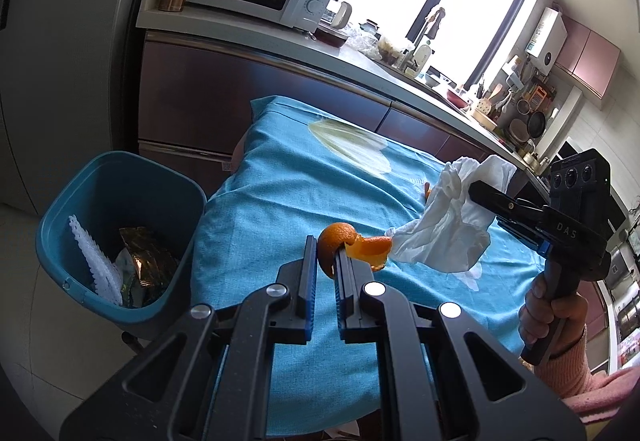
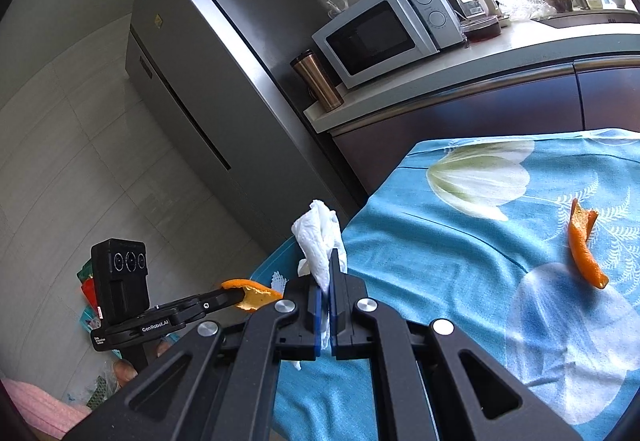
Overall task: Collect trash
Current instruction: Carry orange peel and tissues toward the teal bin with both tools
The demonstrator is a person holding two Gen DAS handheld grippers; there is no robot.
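Kitchen table point(image 1: 288, 177), trash bin point(image 1: 120, 233) beside it.
Left gripper point(image 1: 325, 255) clamps orange peel point(image 1: 340, 241), pointing rightward; right gripper point(image 2: 330, 273) pinches upright crumpled tissue point(image 2: 320, 237).

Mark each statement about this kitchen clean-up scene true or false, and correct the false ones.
1. The left gripper is shut on a piece of orange peel. True.
2. The right gripper is open and holds nothing. False: it is shut on a crumpled white tissue.
3. The blue bin beside the table already has trash in it. True.
4. No peel is left on the blue tablecloth. False: a second orange peel strip lies on it, apart from both grippers.
5. The microwave stands on the floor. False: it stands on the counter, beside a copper tumbler.
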